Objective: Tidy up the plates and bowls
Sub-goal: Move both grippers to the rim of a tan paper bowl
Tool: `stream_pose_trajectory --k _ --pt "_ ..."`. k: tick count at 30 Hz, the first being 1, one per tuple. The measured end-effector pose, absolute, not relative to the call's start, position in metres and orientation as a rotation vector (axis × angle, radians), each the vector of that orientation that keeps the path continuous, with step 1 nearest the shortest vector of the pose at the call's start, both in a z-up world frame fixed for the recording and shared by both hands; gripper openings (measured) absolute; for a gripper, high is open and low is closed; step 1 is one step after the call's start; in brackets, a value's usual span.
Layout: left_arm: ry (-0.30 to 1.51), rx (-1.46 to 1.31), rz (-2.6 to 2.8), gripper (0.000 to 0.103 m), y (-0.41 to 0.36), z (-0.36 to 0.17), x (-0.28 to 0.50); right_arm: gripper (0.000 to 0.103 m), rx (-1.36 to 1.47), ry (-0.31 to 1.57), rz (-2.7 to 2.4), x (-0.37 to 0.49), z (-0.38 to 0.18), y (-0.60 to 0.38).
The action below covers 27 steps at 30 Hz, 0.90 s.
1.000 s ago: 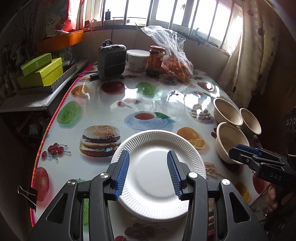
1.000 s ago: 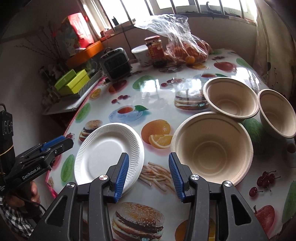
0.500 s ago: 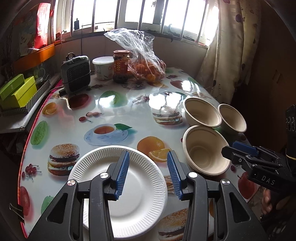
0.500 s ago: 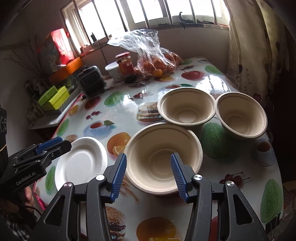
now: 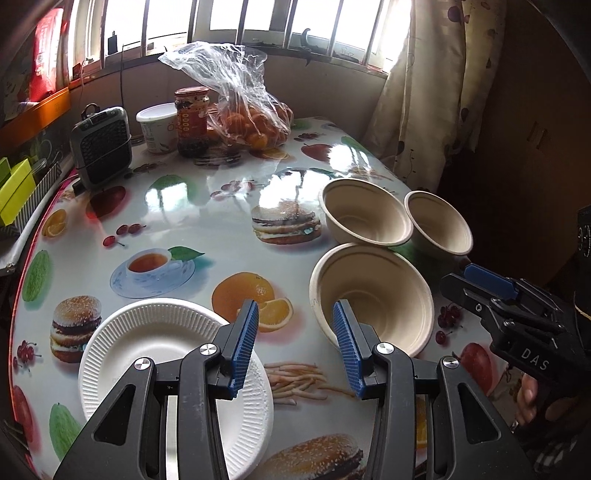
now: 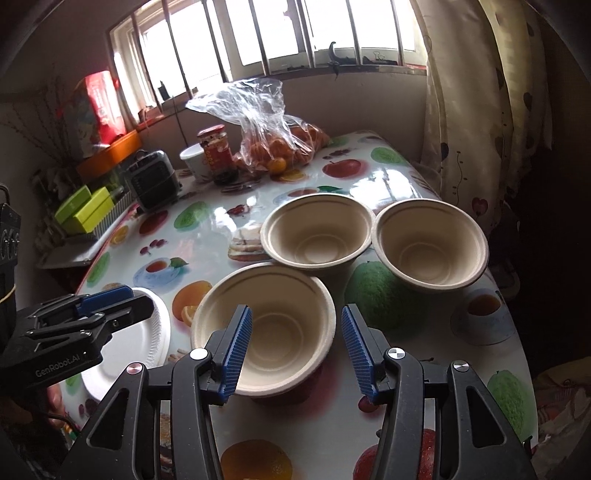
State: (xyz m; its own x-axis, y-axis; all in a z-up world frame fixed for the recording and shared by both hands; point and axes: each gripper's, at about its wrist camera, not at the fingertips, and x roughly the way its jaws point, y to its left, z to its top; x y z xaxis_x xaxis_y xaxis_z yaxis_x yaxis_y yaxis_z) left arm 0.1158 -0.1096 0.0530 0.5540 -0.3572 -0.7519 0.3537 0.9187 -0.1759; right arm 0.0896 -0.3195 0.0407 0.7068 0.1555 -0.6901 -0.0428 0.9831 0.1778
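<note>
Both your wrist cams look down-forward across the table [image 5: 229, 192] toward the window [image 6: 280, 33], close in. Left sits left of right. Shared: three bowls, plate, far clutter.

Jar [image 5: 191, 120]; bagged oranges [image 5: 255, 123]; heater [image 5: 101, 146]

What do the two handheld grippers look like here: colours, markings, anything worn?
Both are black plastic clamp frames with silver screws and ribbed blue pads on the fingers. The left gripper carries white "GenRobot.AI" lettering; the right gripper shows "DAS". A checked sleeve appears below the right one.
</note>
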Motion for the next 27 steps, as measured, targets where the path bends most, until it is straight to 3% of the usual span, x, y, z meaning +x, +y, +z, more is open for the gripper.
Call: stream_pose_trajectory --k 27 --pt "1.023 -0.115 -0.458 0.041 -0.132 0.015 0.151 0.048 0.189 0.835 0.139 0.114 0.003 -0.341"
